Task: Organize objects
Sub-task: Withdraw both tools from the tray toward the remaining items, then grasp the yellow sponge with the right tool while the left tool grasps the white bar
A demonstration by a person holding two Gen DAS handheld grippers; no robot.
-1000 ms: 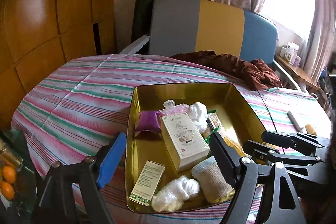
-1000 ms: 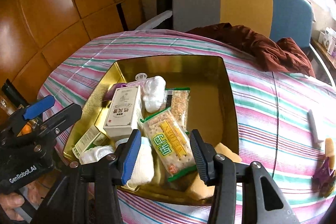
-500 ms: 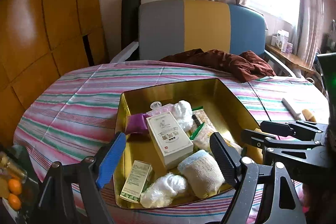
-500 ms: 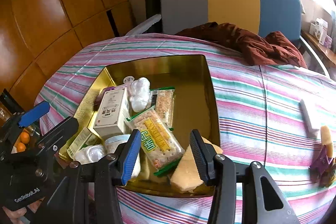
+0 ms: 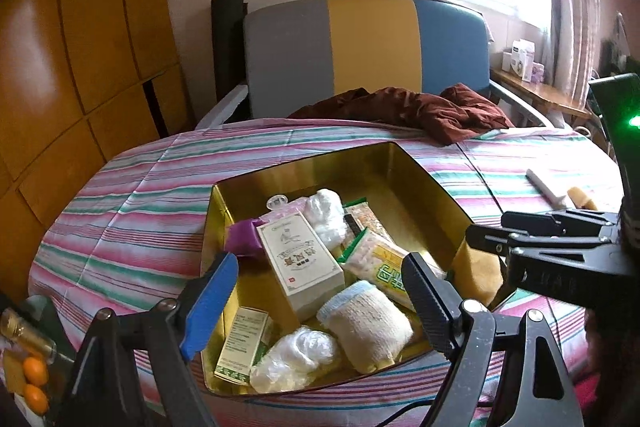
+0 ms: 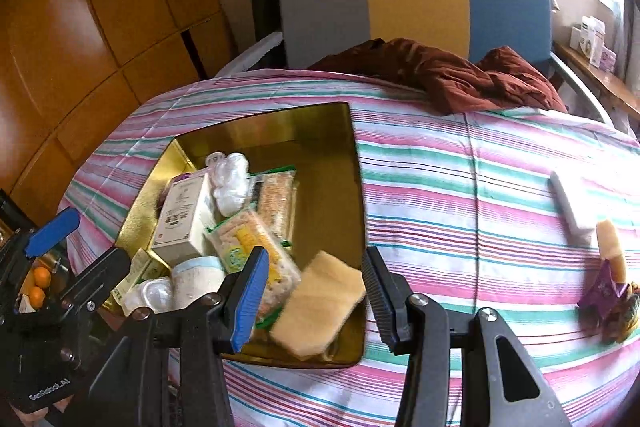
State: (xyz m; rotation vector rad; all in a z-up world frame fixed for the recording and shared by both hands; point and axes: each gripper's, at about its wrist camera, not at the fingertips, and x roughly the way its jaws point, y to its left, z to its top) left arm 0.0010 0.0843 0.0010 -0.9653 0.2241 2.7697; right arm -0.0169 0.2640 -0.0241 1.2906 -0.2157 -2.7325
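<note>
On the striped tablecloth (image 6: 460, 187), a gold tin (image 6: 348, 163) holds most items. A sponge (image 6: 320, 303) leans inside it, likely soft and light; pinch it mid-body. Both the left gripper (image 5: 316, 303) and the right gripper (image 6: 314, 291) gape wide, holding nothing.

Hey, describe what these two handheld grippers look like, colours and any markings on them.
Both the left gripper and the right gripper are black frames with silver screws. Each has one blue finger pad and one black ribbed pad. White "GenRobot.AI" lettering marks the left gripper's body in the right wrist view.
</note>
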